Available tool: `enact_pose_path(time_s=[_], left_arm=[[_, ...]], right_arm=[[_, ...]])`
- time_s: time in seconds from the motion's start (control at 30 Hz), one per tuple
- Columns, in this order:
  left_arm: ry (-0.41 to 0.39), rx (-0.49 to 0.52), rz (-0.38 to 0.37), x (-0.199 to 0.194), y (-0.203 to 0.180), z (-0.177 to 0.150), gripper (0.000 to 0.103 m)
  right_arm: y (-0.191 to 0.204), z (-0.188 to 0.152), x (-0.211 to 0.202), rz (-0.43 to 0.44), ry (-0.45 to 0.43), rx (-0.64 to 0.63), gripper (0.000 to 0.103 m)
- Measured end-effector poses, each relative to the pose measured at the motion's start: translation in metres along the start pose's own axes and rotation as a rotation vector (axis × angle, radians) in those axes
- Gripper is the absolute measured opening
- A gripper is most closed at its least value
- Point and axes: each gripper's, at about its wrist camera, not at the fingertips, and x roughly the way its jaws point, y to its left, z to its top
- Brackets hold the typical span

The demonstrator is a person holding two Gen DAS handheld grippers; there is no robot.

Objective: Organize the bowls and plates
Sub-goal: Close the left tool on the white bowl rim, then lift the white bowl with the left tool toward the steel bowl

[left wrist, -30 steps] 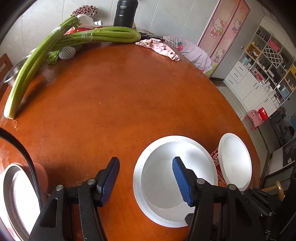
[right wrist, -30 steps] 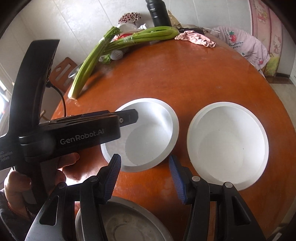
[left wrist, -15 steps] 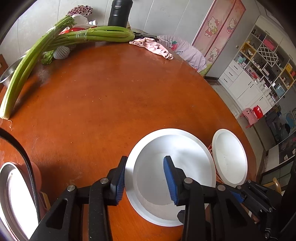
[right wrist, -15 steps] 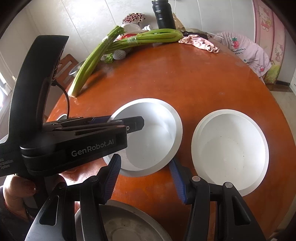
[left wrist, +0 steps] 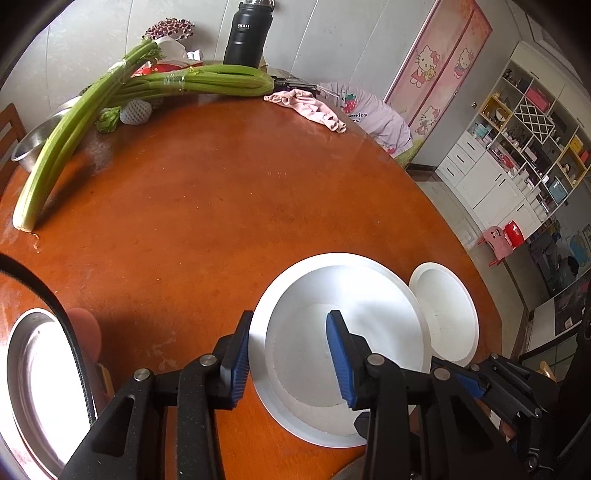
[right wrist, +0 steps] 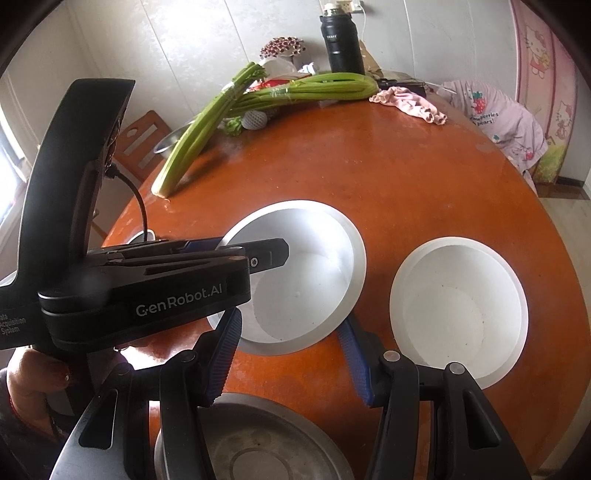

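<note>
A white bowl (left wrist: 354,332) (right wrist: 306,273) hangs tilted just off the round brown table (left wrist: 221,221). My left gripper (left wrist: 290,321) (right wrist: 240,251) is shut on its left rim, one pad outside the wall and one inside. A second white bowl (left wrist: 447,321) (right wrist: 458,306) lies to its right on the table. My right gripper (right wrist: 288,325) stands open near the table's front edge. Its fingertips flank the held bowl's near rim without touching it. A steel plate (right wrist: 251,443) lies under that gripper, and another steel plate (left wrist: 37,387) is at the near left.
Long celery stalks (left wrist: 110,96) (right wrist: 258,103), a white netted fruit (left wrist: 135,112), a black flask (left wrist: 245,33) and a pink cloth (left wrist: 310,107) crowd the far edge. A steel bowl (left wrist: 33,144) sits far left. A hand (right wrist: 40,365) holds the left gripper's handle.
The left jaws have shut onto the near white bowl's rim, and the bowl has risen and tilted a little. The right gripper has stayed where it was.
</note>
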Motion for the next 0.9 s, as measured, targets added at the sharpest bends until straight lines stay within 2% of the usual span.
enact_pose_path(time_s=[0.57, 0.9], left_arm=[[-0.109, 0.017, 0.027, -0.068, -0.025, -0.019, 0.039], [-0.146, 0.021, 0.037, -0.101, -0.045, -0.05, 0.039]], right_arm=[[0.018, -0.012, -0.054, 0.029, -0.111, -0.088, 0.056], [0.023, -0.039, -0.089, 0.061, -0.133, -0.131, 0.056]])
